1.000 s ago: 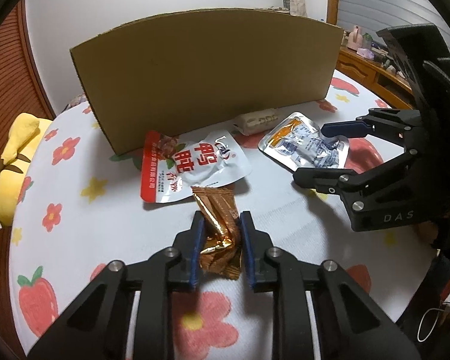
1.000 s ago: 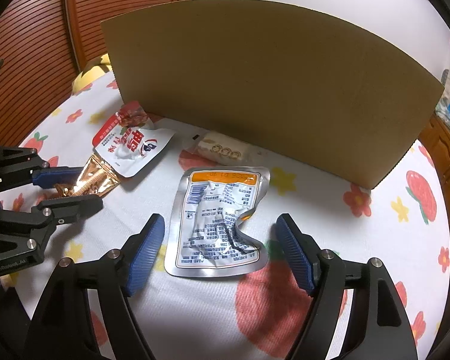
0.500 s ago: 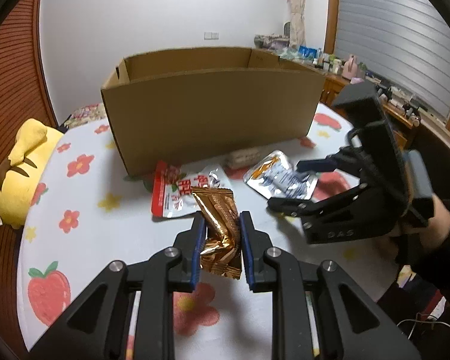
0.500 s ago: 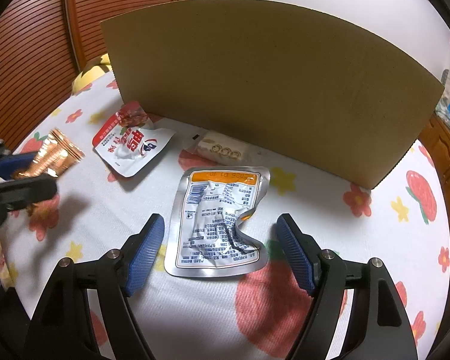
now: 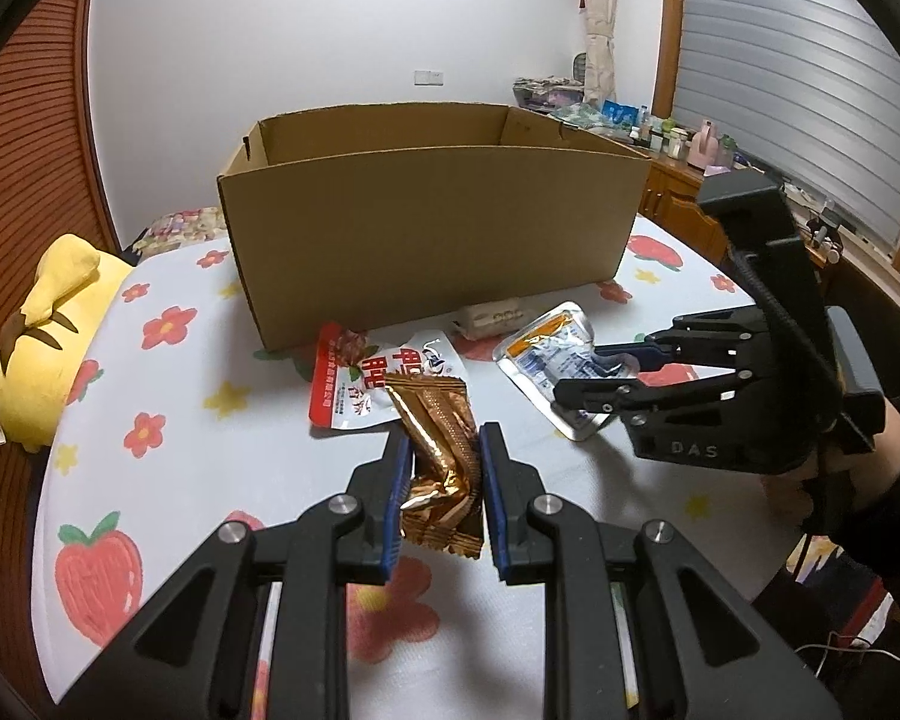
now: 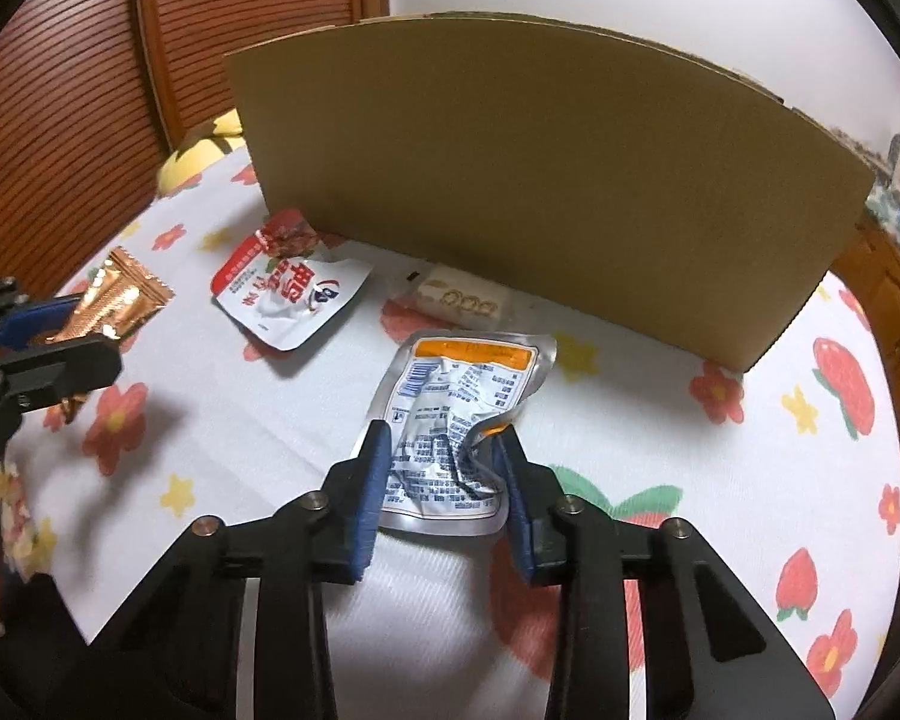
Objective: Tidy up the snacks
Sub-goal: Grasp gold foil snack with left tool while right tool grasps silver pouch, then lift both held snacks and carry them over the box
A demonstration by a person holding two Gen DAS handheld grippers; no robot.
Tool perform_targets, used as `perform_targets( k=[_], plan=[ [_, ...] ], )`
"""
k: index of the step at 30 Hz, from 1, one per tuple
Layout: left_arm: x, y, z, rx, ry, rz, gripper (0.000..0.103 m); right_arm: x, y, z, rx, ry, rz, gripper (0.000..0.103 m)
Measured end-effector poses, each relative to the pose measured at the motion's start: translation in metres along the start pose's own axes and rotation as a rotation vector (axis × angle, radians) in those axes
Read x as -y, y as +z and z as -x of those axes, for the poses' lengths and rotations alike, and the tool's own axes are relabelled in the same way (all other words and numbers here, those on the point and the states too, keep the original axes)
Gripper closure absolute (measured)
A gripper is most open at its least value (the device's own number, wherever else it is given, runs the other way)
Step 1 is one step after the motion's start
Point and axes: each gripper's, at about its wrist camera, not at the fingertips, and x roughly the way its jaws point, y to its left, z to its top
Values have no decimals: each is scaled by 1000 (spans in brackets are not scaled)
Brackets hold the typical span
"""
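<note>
My left gripper (image 5: 441, 489) is shut on a copper foil snack packet (image 5: 441, 456) and holds it above the table; the packet also shows in the right wrist view (image 6: 111, 300). My right gripper (image 6: 441, 480) is shut on a silver pouch with an orange band (image 6: 459, 408), which lies crumpled on the tablecloth; the pouch also shows in the left wrist view (image 5: 549, 354). An open cardboard box (image 5: 426, 234) stands behind the snacks. A red and white pouch (image 6: 288, 294) and a small beige bar (image 6: 462, 300) lie in front of the box.
A flower and strawberry tablecloth (image 5: 168, 420) covers the round table. A yellow plush toy (image 5: 48, 330) lies at the table's left edge. A wooden cabinet with clutter (image 5: 678, 150) stands behind on the right. Wooden slatted doors (image 6: 60, 90) are at the left.
My left gripper has lifted the copper packet off the table and pulled back. My right gripper has closed from wide open onto the silver pouch.
</note>
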Motion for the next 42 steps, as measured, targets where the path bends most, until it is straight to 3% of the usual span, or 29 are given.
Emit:
perform_targets(
  k=[9, 20, 35, 42],
  plan=[
    [-3, -2, -3, -4, 1, 11, 82, -8, -1, 12, 28, 22, 2, 80],
    [-2, 4, 1, 12, 3, 9, 82, -6, -7, 32, 79, 40, -19, 81],
    [4, 32, 13, 63, 5, -15, 82, 3, -11, 87, 193, 53, -48, 81],
    [5, 57, 17, 100, 2, -33, 82, 9, 2, 108, 251, 45, -39, 81]
  ],
)
